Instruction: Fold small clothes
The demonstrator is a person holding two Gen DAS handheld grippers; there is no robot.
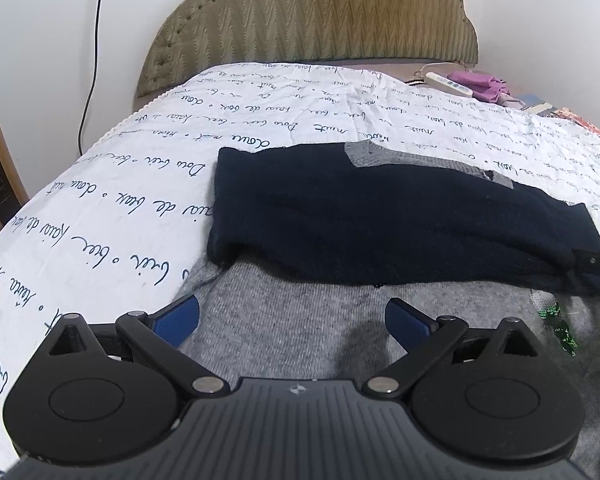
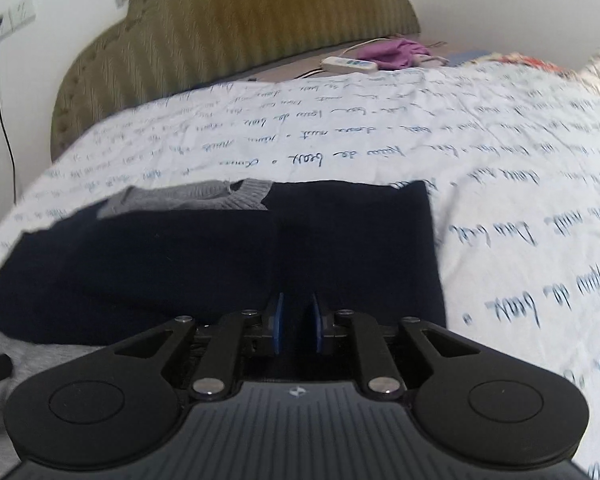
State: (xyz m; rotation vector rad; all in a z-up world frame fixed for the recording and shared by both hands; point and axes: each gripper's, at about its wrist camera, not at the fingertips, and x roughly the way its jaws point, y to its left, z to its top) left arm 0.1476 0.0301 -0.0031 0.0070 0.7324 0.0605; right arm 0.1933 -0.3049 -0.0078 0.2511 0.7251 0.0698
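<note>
The sweater [image 1: 300,332] is knitted cloth, its grey body nubbly and matt, its navy sleeves [image 1: 380,220] softer and darker; the bedspread [image 1: 112,208] is white quilted cloth printed with script; the headboard [image 1: 308,12] is olive ribbed, buttoned upholstery; the left gripper [image 1: 292,320] is matt black plastic with blue textured pads [image 1: 178,318] and dull metal rivets.

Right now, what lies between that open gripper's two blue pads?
In the left wrist view, only grey sweater fabric spans the open left gripper; nothing is held.
</note>
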